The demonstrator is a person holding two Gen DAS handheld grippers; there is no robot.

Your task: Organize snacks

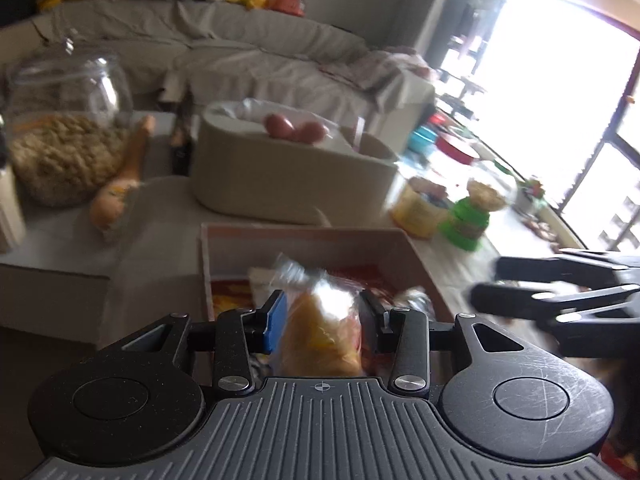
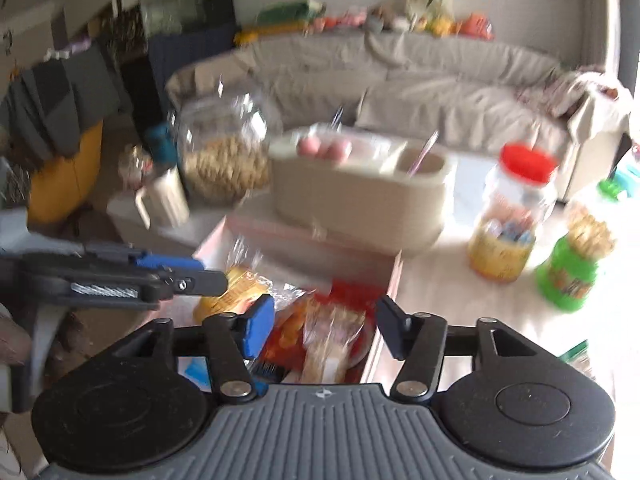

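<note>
While left tongs pinch a crinkly orange packet, right tongs gape.

Both tongs share a build: grey ribbed base plate along the frame bottom with a small crosshair mark, flanked by two black round discs. Black linkage arms carry silver screw heads. Left tongs and right tongs: one blue pad, one black.
</note>
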